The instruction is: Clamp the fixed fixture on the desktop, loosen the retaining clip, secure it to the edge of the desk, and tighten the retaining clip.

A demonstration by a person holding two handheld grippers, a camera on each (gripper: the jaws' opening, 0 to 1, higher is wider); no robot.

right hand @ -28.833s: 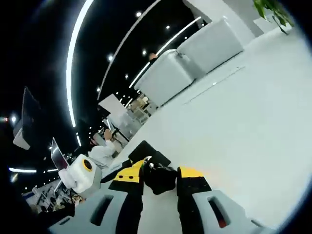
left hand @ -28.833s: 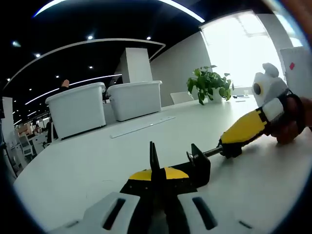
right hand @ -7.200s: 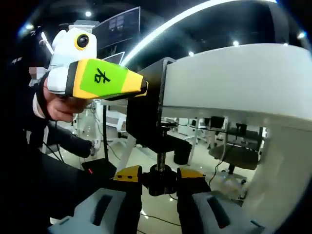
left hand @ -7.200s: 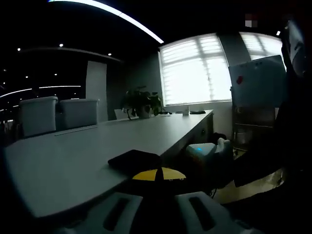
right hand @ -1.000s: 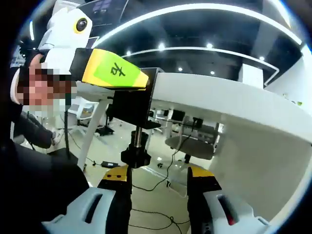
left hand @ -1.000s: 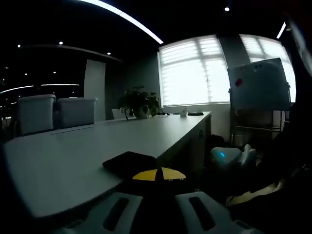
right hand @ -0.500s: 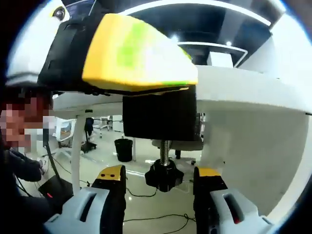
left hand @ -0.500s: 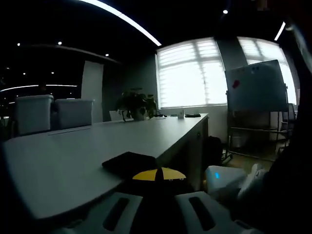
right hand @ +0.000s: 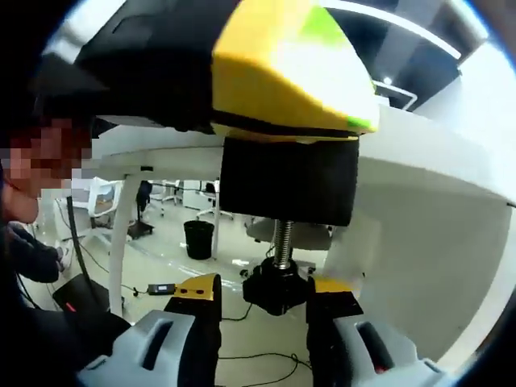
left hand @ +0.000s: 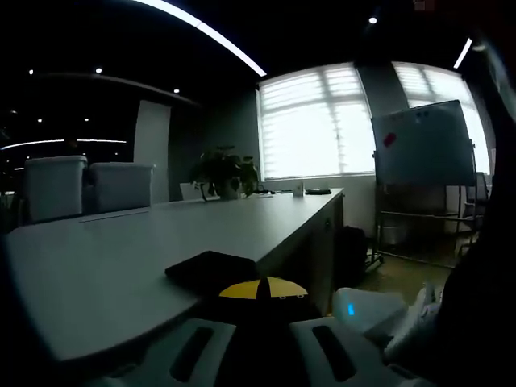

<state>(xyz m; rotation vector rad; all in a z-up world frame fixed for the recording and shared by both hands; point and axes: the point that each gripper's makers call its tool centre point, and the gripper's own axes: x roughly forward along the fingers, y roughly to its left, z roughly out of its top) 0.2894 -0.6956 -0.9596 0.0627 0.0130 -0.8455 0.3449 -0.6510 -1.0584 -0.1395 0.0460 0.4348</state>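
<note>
Your right tool (right hand: 262, 302) has its yellow-tipped jaws closed in on the black knob (right hand: 276, 292) at the bottom of the threaded screw (right hand: 283, 240); they look to be touching it on both sides. The screw rises into the black clamp fixture (right hand: 289, 189), which sits on the edge of the white surface (right hand: 427, 153), with your left tool (right hand: 274, 68) close above it, its yellow and green body against the fixture's top. In the left gripper view, your left tool (left hand: 260, 289) has its jaws pressed together on the fixture's black top plate (left hand: 211, 268), which lies flat on the surface (left hand: 121, 250) at its near right edge. Two white bins (left hand: 85, 187) stand far left, a plant (left hand: 224, 172) far along the surface, and a whiteboard (left hand: 422, 145) to the right.
</note>
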